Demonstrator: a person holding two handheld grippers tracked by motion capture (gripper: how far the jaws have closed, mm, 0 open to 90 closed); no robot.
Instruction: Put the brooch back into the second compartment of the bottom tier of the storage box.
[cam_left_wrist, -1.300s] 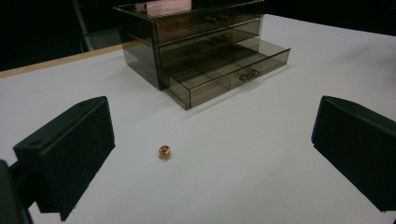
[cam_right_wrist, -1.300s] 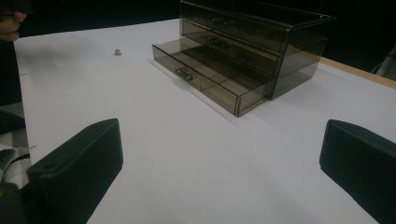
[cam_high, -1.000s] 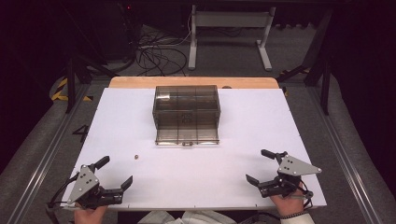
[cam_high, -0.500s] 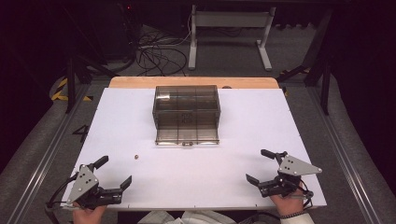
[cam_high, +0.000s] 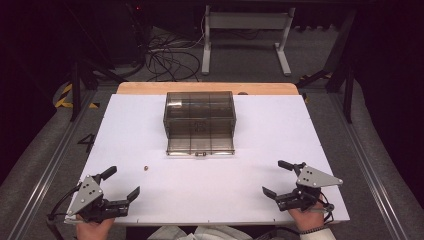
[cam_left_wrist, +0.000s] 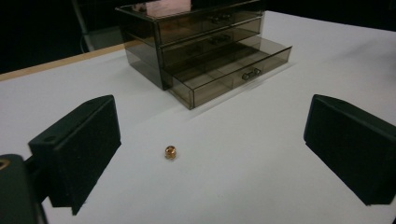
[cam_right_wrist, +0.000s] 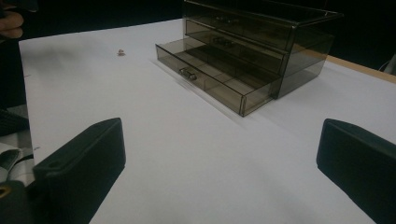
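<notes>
I hold my left gripper (cam_high: 119, 186) low at seven o'clock, its jaws apart and just closing slightly on nothing. The small round amber bead (cam_left_wrist: 170, 151), showing no long axis, lies ahead on the white worktop (cam_high: 260, 145). Next I judge a short reach onto it. My right gripper (cam_high: 276, 178) waits at five, jaws apart. At twelve, the smoky clear plastic drawer box (cam_high: 200, 112) has its bottom drawer (cam_high: 201, 145) pulled toward me.

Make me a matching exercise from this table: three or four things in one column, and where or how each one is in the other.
1. bead
2. bottom drawer
3. left gripper
4. right gripper

A. pulled out
B. near right corner of the table, jaws apart
C. near left corner, jaws apart
D. loose on the white top, left of the drawer unit

Pairs: 1-D, 2-A, 3-C, 4-B
</notes>
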